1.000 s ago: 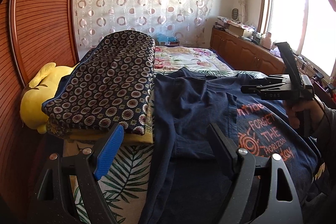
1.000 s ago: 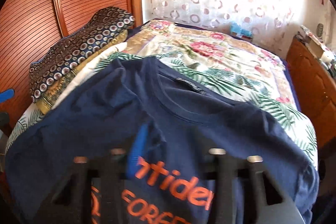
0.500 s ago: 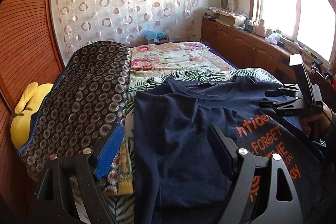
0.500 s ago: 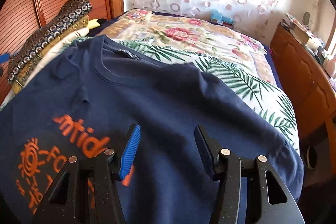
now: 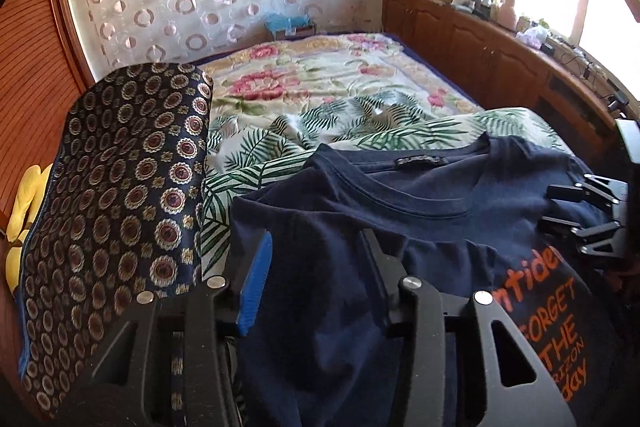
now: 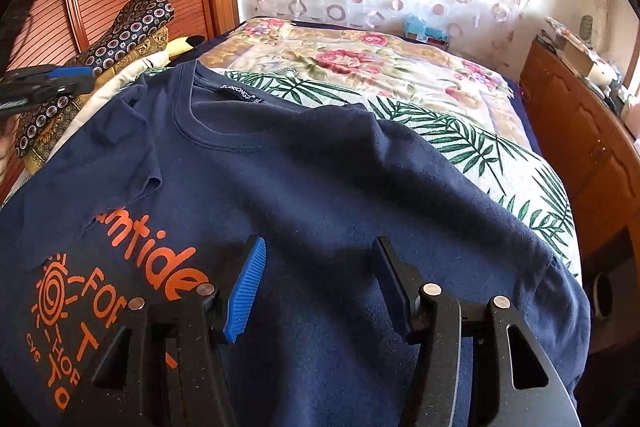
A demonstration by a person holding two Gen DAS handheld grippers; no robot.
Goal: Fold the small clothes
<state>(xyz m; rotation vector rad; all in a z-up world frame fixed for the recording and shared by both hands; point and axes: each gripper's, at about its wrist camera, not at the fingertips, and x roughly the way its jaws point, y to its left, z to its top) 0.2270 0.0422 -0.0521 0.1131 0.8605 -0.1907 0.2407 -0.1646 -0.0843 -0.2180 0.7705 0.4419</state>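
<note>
A navy cotton T-shirt with orange lettering (image 6: 304, 163) lies spread on a bed's leaf-print coverlet (image 6: 472, 143), its left sleeve folded inward. The left gripper (image 5: 316, 255), jaws just narrowed yet apart, hovers over that fold, pinching nothing. The right gripper (image 6: 320, 267) hangs spread above the shirt's chest.

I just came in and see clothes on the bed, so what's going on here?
A person with a gripper in each hand is folding a navy T-shirt with orange print, spread on the leaf-patterned bedspread. One side of the shirt is already folded over its front. The left gripper, jaws just narrowed but apart, hangs over that flap. The right gripper hovers open over the other side. A patterned cushion lies beside the shirt.
</note>
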